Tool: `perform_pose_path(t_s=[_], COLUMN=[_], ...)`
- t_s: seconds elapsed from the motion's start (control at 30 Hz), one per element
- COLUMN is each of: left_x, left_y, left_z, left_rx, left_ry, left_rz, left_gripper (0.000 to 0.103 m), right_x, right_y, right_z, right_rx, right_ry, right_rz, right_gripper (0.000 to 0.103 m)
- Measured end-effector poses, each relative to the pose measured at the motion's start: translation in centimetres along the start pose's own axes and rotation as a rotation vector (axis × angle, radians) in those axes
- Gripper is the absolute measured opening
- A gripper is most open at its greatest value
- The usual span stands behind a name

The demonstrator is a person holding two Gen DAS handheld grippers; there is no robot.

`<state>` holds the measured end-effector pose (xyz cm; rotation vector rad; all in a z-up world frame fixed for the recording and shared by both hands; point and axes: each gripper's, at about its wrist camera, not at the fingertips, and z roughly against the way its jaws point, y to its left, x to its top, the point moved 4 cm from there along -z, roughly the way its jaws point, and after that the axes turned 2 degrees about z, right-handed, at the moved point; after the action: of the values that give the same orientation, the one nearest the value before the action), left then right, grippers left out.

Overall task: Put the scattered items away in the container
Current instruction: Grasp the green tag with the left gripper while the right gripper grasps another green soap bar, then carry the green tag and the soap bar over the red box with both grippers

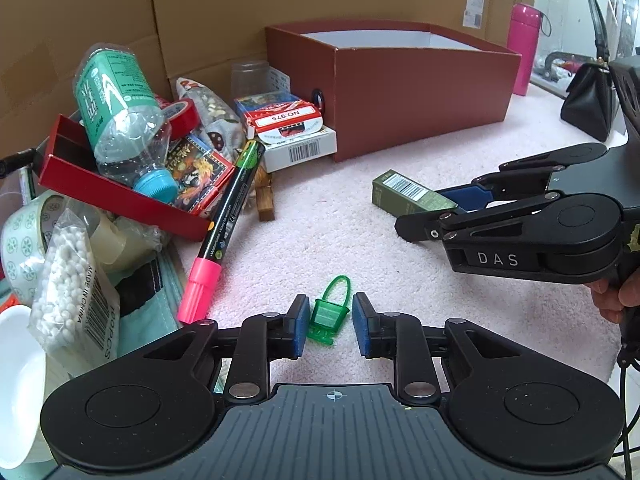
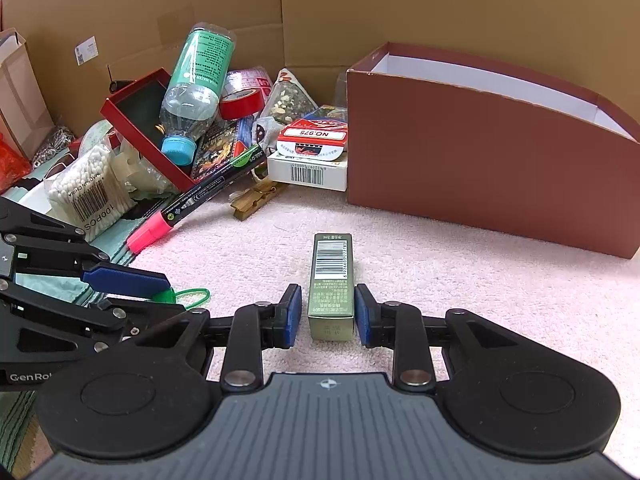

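My left gripper (image 1: pixel 330 326) is open around a small green plastic padlock (image 1: pixel 329 312) that lies on the pink mat; its pads stand on each side without touching. My right gripper (image 2: pixel 328 314) is open around a narrow olive-green box (image 2: pixel 331 286) with a barcode, pads close to its sides with small gaps. The box also shows in the left wrist view (image 1: pixel 408 194). The container is a large brown-red cardboard box (image 2: pixel 480 152), open on top, standing at the back right; it also shows in the left wrist view (image 1: pixel 400 80).
A pile sits at the left: a red tray (image 1: pixel 100 184) with a plastic bottle (image 1: pixel 124 120), a black-and-pink marker (image 1: pixel 224 232), card boxes (image 1: pixel 288 120), red tape, a cotton swab bag (image 1: pixel 68 276), a wooden clothespin (image 2: pixel 252 200). A pink flask (image 1: pixel 524 48) and black bag (image 1: pixel 592 100) stand far right.
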<state>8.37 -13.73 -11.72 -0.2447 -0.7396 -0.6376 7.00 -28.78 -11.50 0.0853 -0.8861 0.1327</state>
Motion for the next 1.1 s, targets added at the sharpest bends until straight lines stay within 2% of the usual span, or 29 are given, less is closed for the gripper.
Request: perform_pose_path(t_s=[0.1,0.2,0.43,0.6,0.8,0.93,1.1], left_x=[0.1,0.0,-0.1,0.8,4.6,7.8,12.3], left_y=[0.0,-0.3,-0.3,-0.3,-0.6,-1.3,-2.6], left_z=[0.0,0.1,0.9,2.3,3.6,4.1,4.2], left_rx=[-0.001,0.017,0.013,0.006,-0.002,0.031,-0.005], left_ry=[-0.001,-0.003,-0.006,-0.043,-0.107,-0.161,-0.211], left_rz=[0.007,-0.005,0.025,0.043,0.086,0.087,0.088], left_gripper=[0.034,0.016,0.015,0.015,0.015,0.015,0.015], right_x=[0.0,0.0,-0.5,-0.4,1.2,3.1,6.1], right_y=[0.1,0.2,0.3,0.3,-0.3,-1.5,-3.7], right_z=[-0.2,-0.2,0.8,2.3,4.5,6.1,7.5], right_rx=[-0.003,-0.01,0.006,0.022,0.028,0.019,-0.018], right_ry=[-0.005,-0.008,-0.01,-0.037,-0.1,-0.161,-0.231], right_rz=[0.001,0.008,0.005,0.0,0.012,0.018,0.034], right_gripper=[0.034,0.026,0.025,0.025,0.025,0.025,0.025])
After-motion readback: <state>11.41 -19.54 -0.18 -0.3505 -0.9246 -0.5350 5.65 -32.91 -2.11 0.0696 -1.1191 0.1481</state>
